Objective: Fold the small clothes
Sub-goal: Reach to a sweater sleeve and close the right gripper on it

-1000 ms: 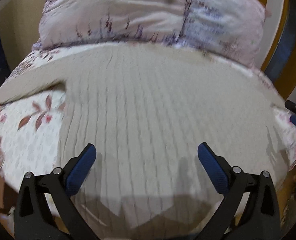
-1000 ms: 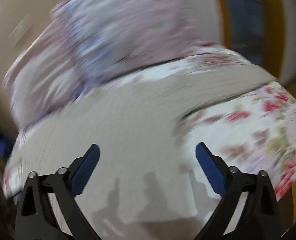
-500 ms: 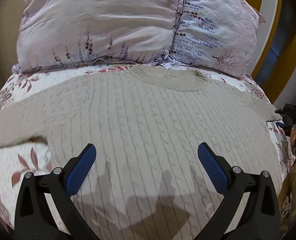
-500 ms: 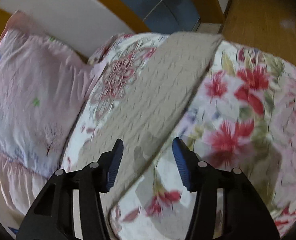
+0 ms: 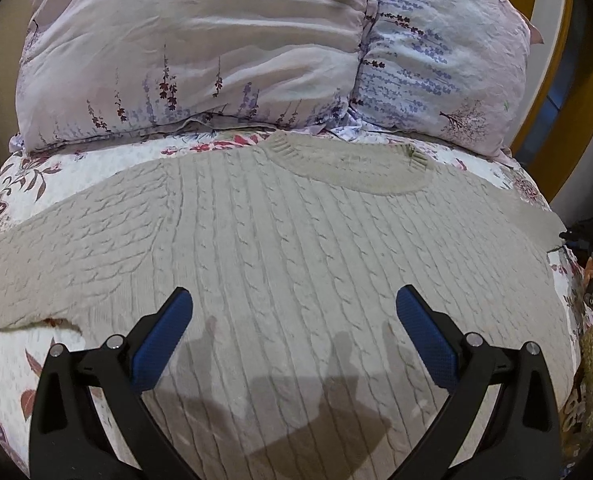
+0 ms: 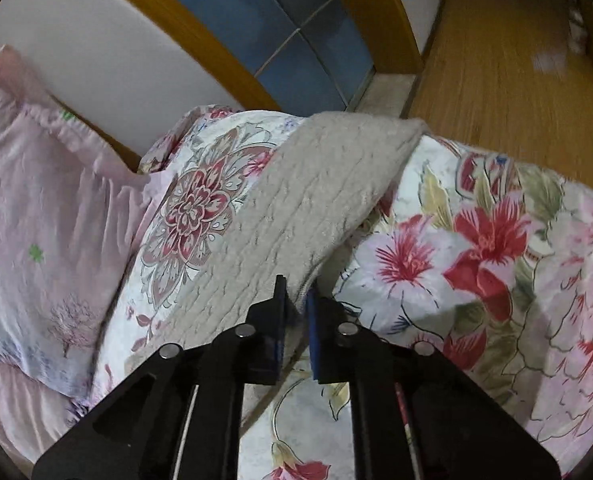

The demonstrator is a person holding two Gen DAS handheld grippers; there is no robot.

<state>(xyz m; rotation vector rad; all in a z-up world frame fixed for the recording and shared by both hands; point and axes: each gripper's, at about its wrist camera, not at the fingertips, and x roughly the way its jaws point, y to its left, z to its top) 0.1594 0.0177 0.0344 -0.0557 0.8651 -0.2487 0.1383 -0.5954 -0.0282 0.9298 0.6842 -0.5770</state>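
Note:
A beige cable-knit sweater [image 5: 296, 248] lies spread flat on the flowered bed cover, collar toward the pillows, sleeves stretched out to both sides. My left gripper [image 5: 294, 312] is open and empty, hovering over the sweater's body. In the right wrist view the sweater's right sleeve [image 6: 296, 208] runs toward the bed's edge. My right gripper [image 6: 296, 300] is shut on the sleeve's lower edge, with the knit pinched between the blue pads. The right gripper also shows at the far right of the left wrist view [image 5: 588, 236].
Two pale floral pillows [image 5: 216, 48] lie at the head of the bed, just beyond the collar. The flowered bed cover [image 6: 476, 248] drops off to a wooden floor [image 6: 504, 60] on the right. A wooden bed frame [image 6: 184, 28] stands behind.
My right gripper swung from the sweater's body to the right sleeve and closed on its edge. My left gripper stayed open, pulling back then nearing the pillows slightly.

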